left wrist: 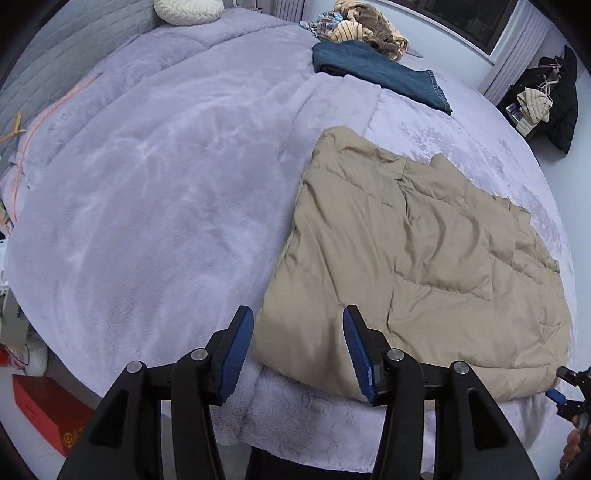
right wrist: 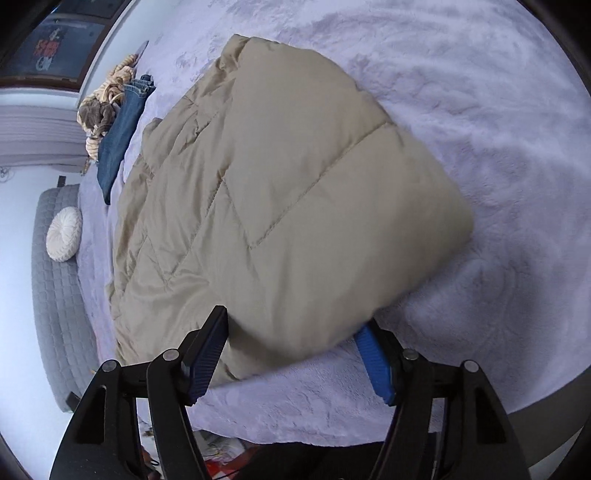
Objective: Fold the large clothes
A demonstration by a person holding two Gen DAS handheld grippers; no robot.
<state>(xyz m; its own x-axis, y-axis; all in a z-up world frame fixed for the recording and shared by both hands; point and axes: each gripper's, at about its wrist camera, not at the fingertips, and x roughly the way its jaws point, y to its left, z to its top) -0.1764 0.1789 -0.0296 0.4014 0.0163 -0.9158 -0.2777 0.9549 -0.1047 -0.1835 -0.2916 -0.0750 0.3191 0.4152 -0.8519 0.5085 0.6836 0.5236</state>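
Observation:
A beige quilted puffer garment (left wrist: 417, 251) lies folded on the lilac plush bedspread (left wrist: 155, 192), near the bed's front edge. My left gripper (left wrist: 297, 332) is open, its blue-padded fingers (left wrist: 236, 354) straddling the garment's near left corner, just above it. In the right wrist view the same garment (right wrist: 288, 192) fills the middle. My right gripper (right wrist: 295, 339) is open, its jaws either side of the garment's near corner, which sits between them and hides part of the right finger (right wrist: 375, 358). The right gripper also shows at the left wrist view's lower right edge (left wrist: 565, 391).
Folded blue jeans (left wrist: 384, 74) and a heap of striped and brown clothes (left wrist: 365, 26) lie at the bed's far side. A white round cushion (left wrist: 188, 11) sits by the headboard. A dark coat (left wrist: 554, 96) hangs right. A red box (left wrist: 48, 410) stands on the floor left.

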